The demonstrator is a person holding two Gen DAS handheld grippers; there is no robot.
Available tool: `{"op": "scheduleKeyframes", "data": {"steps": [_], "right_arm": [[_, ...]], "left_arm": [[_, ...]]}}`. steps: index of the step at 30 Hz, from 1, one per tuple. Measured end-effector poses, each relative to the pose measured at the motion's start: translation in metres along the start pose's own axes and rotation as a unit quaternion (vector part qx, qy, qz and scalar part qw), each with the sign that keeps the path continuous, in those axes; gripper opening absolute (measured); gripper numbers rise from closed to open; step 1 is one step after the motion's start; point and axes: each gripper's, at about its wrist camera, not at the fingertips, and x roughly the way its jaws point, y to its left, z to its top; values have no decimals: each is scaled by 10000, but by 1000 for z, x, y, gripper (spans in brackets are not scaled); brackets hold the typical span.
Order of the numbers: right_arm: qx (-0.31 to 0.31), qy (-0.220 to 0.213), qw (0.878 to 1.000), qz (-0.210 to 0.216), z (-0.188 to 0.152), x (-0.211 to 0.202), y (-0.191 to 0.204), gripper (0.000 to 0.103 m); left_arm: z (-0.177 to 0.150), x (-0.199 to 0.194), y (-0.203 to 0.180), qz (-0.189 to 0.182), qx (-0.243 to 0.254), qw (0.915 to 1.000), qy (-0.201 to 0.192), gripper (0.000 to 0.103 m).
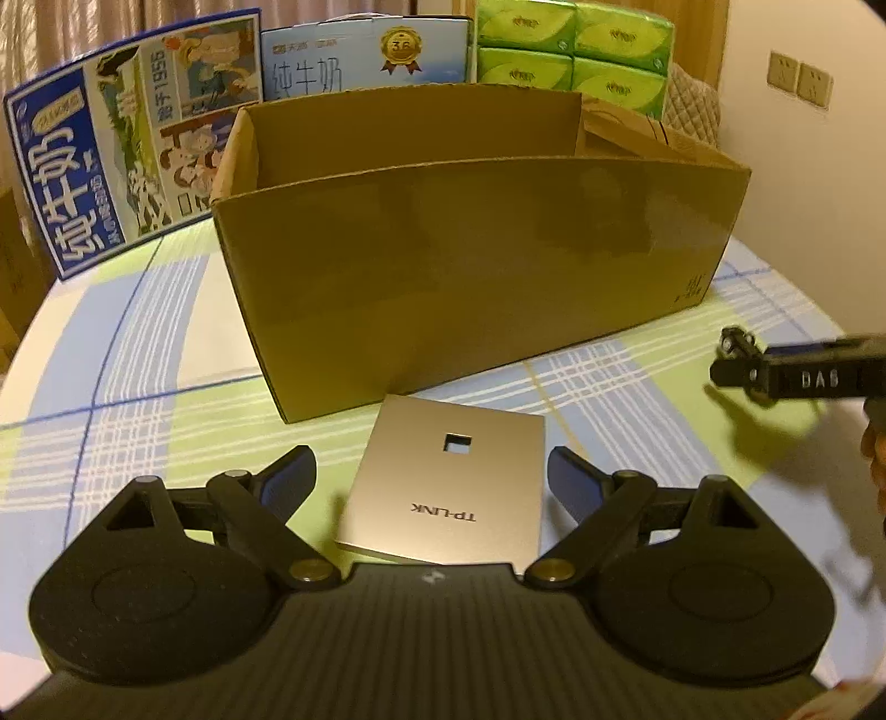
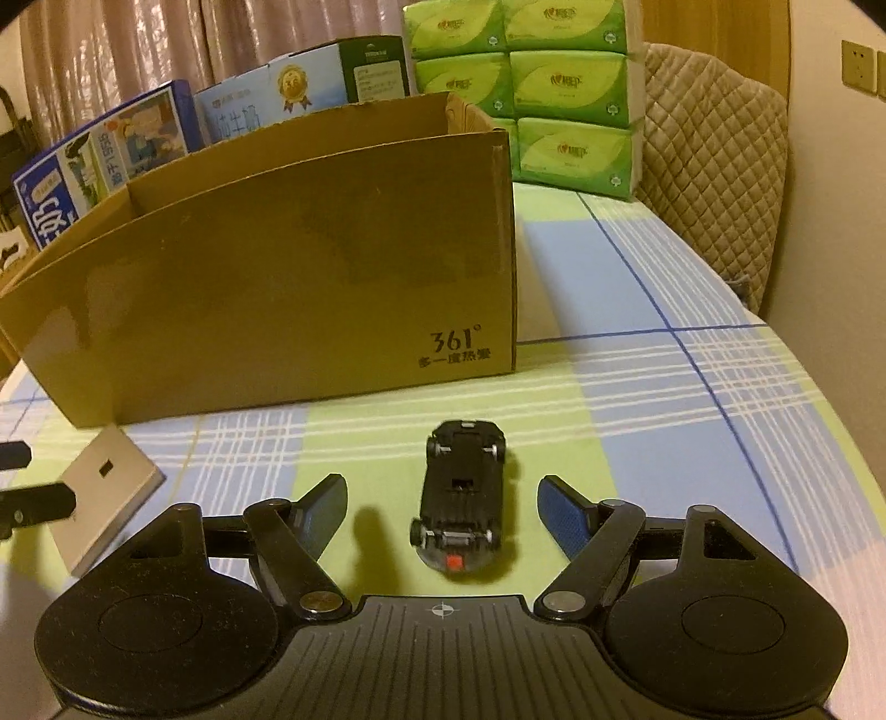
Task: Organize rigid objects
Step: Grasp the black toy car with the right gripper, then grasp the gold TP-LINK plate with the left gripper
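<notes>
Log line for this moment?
left hand-held gripper open around router | right hand-held gripper open around toy car | box behind

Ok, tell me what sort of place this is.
Probably a room at home, perhaps a bedroom: a checked cloth covers the surface, curtains hang behind, and tissue packs and milk cartons are stacked by the cardboard box.

You see a matt brown cardboard box (image 1: 443, 249), a smooth satin metallic plate (image 1: 448, 487), a glossy black plastic toy car (image 2: 462, 498), and a checked cloth (image 2: 637, 387).
</notes>
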Motion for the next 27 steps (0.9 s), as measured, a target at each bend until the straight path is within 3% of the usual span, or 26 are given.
{"op": "scheduleKeyframes", "data": {"steps": [5, 14, 20, 27], "right_arm": [[-193, 18, 9997, -136, 0, 6, 4, 55], [-361, 34, 9992, -175, 0, 7, 8, 29], [-540, -36, 9982, -249, -1, 5, 12, 27], [-657, -157, 9977, -21, -4, -3, 22, 27]], "left_arm": [[-1, 3, -7, 42, 274, 9996, 59, 88], [-2, 5, -8, 5, 276, 9995, 121, 88], [-2, 7, -6, -11, 210, 9996, 167, 88], [-1, 13, -2, -52, 127, 9996, 261, 88]]}}
